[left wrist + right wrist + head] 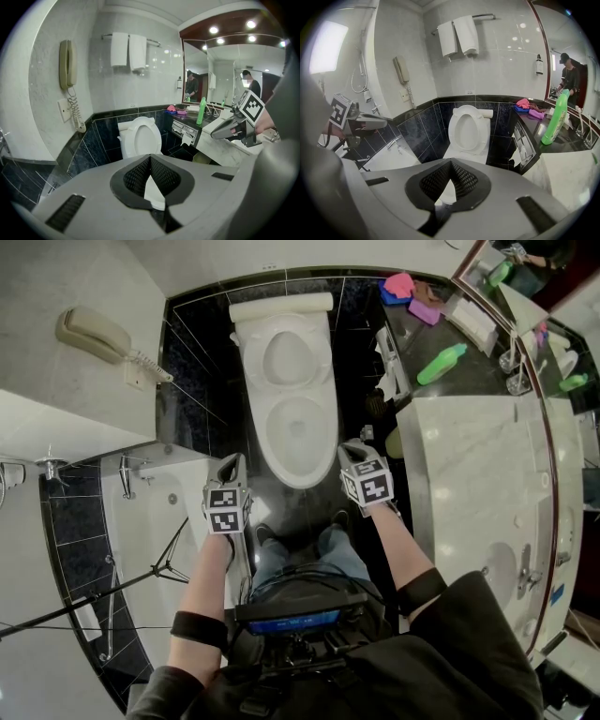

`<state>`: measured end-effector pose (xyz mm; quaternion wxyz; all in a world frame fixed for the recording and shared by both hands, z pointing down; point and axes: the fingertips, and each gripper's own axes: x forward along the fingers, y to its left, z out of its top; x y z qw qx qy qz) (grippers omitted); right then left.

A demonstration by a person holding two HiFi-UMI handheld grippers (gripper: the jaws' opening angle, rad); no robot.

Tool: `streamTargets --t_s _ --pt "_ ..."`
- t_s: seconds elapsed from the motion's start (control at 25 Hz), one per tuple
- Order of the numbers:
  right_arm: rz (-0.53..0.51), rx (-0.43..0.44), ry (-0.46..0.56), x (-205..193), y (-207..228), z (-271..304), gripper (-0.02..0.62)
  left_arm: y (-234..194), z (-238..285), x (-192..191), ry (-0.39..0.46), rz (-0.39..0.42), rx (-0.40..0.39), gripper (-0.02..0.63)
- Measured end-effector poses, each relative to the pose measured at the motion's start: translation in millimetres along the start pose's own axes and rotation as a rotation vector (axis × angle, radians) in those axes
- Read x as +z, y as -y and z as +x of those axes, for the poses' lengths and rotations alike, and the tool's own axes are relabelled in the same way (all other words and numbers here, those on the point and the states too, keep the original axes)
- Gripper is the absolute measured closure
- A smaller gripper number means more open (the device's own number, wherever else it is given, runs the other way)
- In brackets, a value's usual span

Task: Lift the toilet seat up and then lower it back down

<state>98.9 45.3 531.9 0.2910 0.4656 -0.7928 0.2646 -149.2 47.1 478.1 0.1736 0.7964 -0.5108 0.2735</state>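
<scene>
While my left tongs (pixel 232 463) and right tongs (pixel 352 448) hang pressed together and empty, mid-frame, the toilet seat (pixel 287 360) looks raised against the tank (pixel 281 307), upper centre. Risk: smooth tips skid off slick plastic and the seat slams onto the bowl (pixel 302 470).

the person holds the grey two-jaw left gripper (pixel 232 461), topped by its black-and-white marker cube, out in front on a bare left forearm (pixel 201 589). the grey two-jaw right gripper (pixel 352 448) sits about level with it on the bare right forearm (pixel 407 547). the two grippers are side by side, well apart, both slanting forward and down. in the left gripper view the black ribbed pads (pixel 136 176) meet at their tips with nothing between them. in the right gripper view the pads (pixel 435 180) meet the same way, empty. black cuffs ring both arms near the elbows.
</scene>
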Motion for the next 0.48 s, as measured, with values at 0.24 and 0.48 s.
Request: streamTargets --t_s 0.24,0.48 --pt "0.008 0.013 0.007 10.4 -6.8 -3.8 0.592 -0.5 -0.4 1.0 0.0 -0.001 -0.002 0.598" --pt "0.001 0.004 0.01 7.9 -4.4 -0.8 0.592 -5.9 -0.4 -2.9 0.001 0.001 0.007 0.598"
